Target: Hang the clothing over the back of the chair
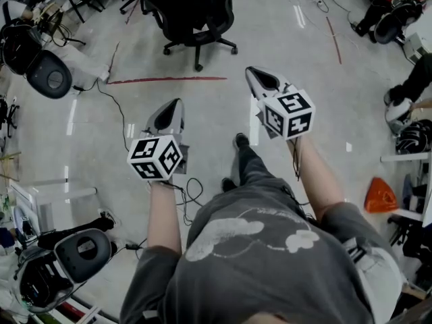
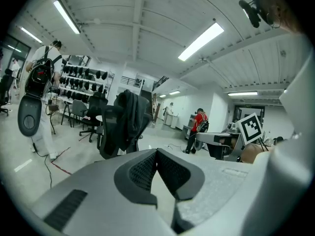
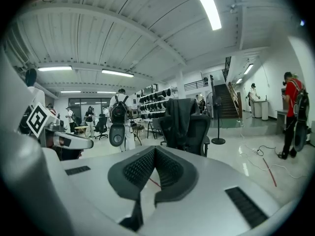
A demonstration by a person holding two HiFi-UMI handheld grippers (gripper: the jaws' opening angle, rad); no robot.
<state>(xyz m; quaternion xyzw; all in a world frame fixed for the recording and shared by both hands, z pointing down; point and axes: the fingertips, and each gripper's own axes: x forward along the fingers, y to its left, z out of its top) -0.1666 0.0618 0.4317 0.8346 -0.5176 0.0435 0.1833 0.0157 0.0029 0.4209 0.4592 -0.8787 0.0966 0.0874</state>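
Observation:
A black office chair [image 1: 194,15] stands on the floor ahead of me, at the top of the head view. A dark garment [image 2: 127,118] hangs draped over its backrest, and the same garment [image 3: 180,116] shows in the right gripper view. My left gripper [image 1: 177,105] and right gripper [image 1: 252,72] are both held out in the air, well short of the chair and pointing toward it. The left gripper [image 2: 156,152] has its jaws shut with nothing between them. The right gripper [image 3: 155,149] is shut and empty too.
A red tape line [image 1: 167,80] and loose cables [image 1: 192,193] lie on the floor between me and the chair. Helmet-like devices [image 1: 48,74] sit at the left. A person with a backpack [image 2: 43,95] stands left of the chair, a person in red [image 2: 198,128] farther back. An orange object [image 1: 380,196] lies at the right.

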